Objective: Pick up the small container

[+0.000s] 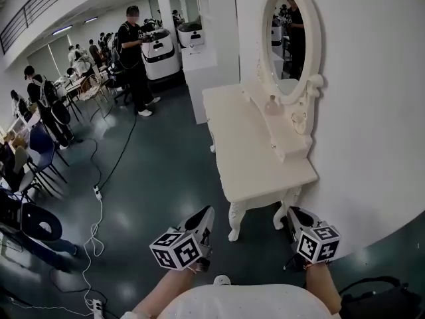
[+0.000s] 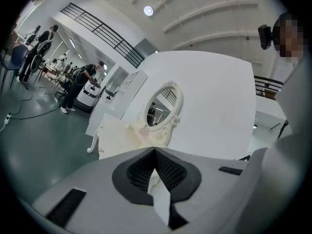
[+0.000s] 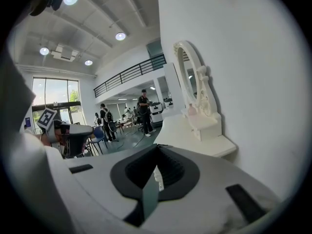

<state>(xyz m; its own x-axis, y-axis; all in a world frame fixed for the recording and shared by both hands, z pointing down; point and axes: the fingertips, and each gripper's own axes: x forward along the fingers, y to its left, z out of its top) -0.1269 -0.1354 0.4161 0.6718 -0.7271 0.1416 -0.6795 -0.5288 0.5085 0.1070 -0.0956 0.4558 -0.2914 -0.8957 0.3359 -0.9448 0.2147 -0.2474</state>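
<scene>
– Cream-white table (image 1: pixel 259 165) against the wall (image 1: pixel 372 111), and the container (image 1: pixel 272 104) is the small pinkish thing on the raised shelf (image 1: pixel 292 148) under the mirror (image 1: pixel 287 42). I judge nothing of the task done: it sits untouched, well ahead of both my grippers.
– What are the claws doing?
– The left gripper (image 1: pixel 208 211) is clenched on nothing, jaws together; the right gripper (image 1: pixel 293 212) likewise, closed and empty. Both hang short of the table's near edge.
– So what is left?
– All of it, I think: reach over the table, open one claw, close on the container, lift. The right looks the nearer side to me.
– Do the views agree?
– The head view alone shows both grippers and the gap to the table. Each gripper view shows its own jaws meeting at the tips. The right gripper view gives me the container (image 3: pixel 191 110) side-on at the mirror's foot, with the shelf's step under it. In the left gripper view I see the mirror (image 2: pixel 160 106) face-on but cannot pick the container out.
</scene>
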